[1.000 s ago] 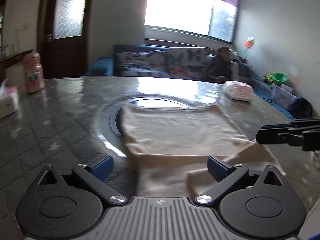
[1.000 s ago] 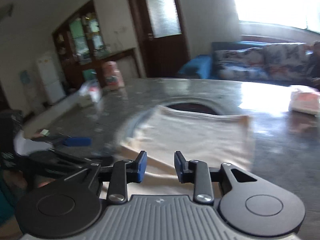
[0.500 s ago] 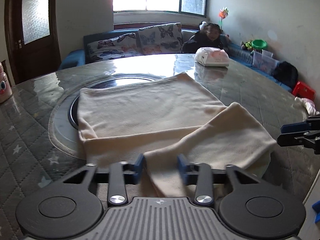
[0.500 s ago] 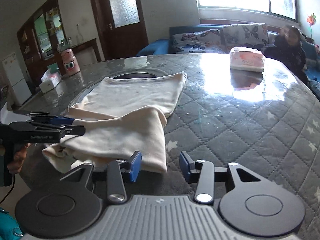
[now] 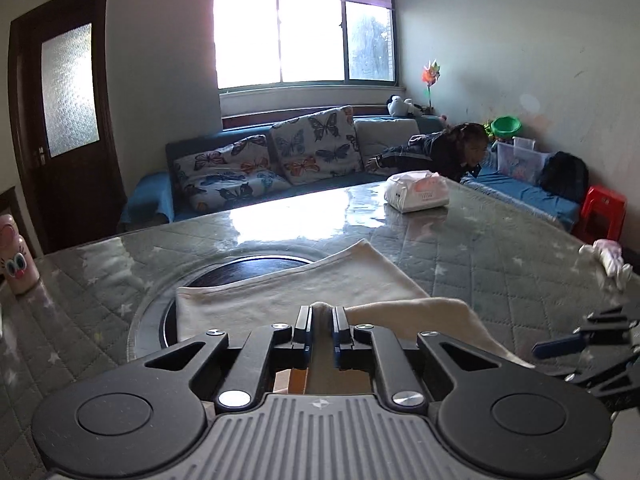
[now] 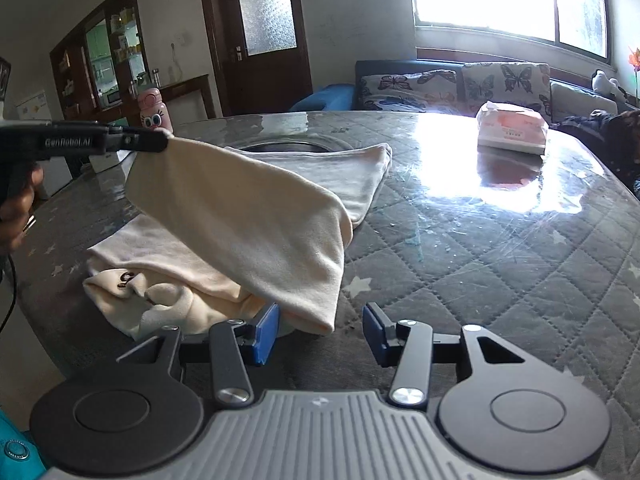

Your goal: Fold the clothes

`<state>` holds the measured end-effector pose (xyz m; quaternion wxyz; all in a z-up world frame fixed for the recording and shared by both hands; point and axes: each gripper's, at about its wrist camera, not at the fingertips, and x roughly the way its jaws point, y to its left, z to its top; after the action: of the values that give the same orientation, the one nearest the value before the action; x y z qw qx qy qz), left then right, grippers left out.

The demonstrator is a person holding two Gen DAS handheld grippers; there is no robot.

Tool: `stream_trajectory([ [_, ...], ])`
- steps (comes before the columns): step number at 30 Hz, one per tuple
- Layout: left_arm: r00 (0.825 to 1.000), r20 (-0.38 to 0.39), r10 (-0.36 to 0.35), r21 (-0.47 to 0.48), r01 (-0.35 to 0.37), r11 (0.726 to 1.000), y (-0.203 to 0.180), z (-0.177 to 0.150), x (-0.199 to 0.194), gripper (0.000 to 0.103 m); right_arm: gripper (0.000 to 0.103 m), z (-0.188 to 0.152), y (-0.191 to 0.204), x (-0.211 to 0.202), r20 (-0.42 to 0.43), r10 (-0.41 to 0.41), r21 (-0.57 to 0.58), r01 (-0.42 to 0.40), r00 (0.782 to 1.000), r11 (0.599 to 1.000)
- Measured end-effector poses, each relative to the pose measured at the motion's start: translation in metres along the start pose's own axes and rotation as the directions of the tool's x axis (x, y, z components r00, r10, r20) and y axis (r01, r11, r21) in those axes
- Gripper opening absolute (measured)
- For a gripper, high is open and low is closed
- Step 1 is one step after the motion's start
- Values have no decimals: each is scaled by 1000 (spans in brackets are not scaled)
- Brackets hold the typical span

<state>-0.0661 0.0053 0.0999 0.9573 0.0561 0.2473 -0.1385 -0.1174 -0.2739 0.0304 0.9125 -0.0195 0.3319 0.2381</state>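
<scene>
A cream garment [image 6: 248,216] lies on the quilted table [image 6: 500,248], also seen in the left wrist view [image 5: 304,292]. My left gripper [image 5: 320,326] is shut on a corner of the garment and holds that flap lifted above the table; it shows from the side in the right wrist view [image 6: 152,142]. My right gripper [image 6: 318,336] is open just in front of the hanging lower corner of the flap, not touching it; it shows at the right edge of the left wrist view [image 5: 560,346].
A tissue pack [image 6: 512,128] lies on the far side of the table. A pink bottle [image 6: 154,114] stands at the far left. A round dark inset [image 5: 256,268] lies under the garment. A white cloth [image 5: 608,260] lies at the table's right edge.
My left gripper has shut on the garment's corner and lifted it up. My right gripper has opened wider and sits near the flap's lower corner.
</scene>
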Motion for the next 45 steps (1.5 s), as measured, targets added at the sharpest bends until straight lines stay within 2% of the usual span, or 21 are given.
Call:
stream_trajectory([
  [5, 999, -30, -14, -53, 13, 999, 9, 0, 2, 11, 44, 0, 4, 7, 4, -9, -8, 9, 1000, 1000],
  [6, 1000, -23, -18, -53, 17, 998, 10, 2, 0, 11, 34, 0, 4, 8, 4, -11, -7, 11, 1000, 1000],
  [7, 1000, -16, -22, -53, 21, 998, 11, 4, -2, 11, 15, 0, 4, 10, 2, -12, -6, 12, 1000, 1000],
  [10, 1000, -5, -22, -53, 22, 998, 14, 9, -6, 11, 4, 0, 7, 8, 6, -38, -17, 39, 999, 999],
  [12, 1000, -15, -24, -64, 23, 998, 18, 9, -5, 11, 3, -1, 10, 3, 12, -56, -35, 56, 998, 998],
  [15, 996, -93, -14, -81, 6, 997, 23, -7, 6, 11, 3, -4, 9, 1, -9, -61, -45, 61, 998, 997],
  [19, 977, -212, 17, -110, -41, 993, 35, -37, 23, 12, 5, -6, 4, -2, -51, -52, -57, 49, 997, 997],
  [22, 968, -248, 40, -126, -74, 989, 43, -49, 25, 13, 8, 3, 0, -8, -35, -33, -67, 31, 999, 997],
  [27, 970, -233, 74, -126, -106, 986, 42, -46, 15, 16, 12, 30, 7, 15, -8, 9, -81, -10, 1000, 997],
  [30, 980, -196, 30, -145, -59, 988, 36, -40, 8, 23, 12, 46, 12, 29, 8, 34, -91, -33, 999, 995],
  [33, 981, -193, -14, -139, -13, 990, 27, -43, 15, 23, 12, 62, 16, 45, 20, 58, -98, -56, 998, 994],
  [35, 978, -202, -45, -144, 16, 989, 24, -48, 23, 23, 12, 64, 17, 59, 4, 60, -91, -59, 998, 994],
  [37, 973, -224, -45, -144, 13, 989, 25, -55, 32, 23, 12, 63, 15, 70, -12, 49, -82, -50, 999, 995],
  [39, 977, -208, -47, -123, 21, 992, 26, -58, 31, 23, 12, 58, 10, 74, -31, 44, -69, -46, 999, 997],
  [45, 981, -191, -43, -107, 23, 994, 31, -47, 21, 27, 15, 63, 13, 63, -19, 34, -100, -36, 999, 994],
])
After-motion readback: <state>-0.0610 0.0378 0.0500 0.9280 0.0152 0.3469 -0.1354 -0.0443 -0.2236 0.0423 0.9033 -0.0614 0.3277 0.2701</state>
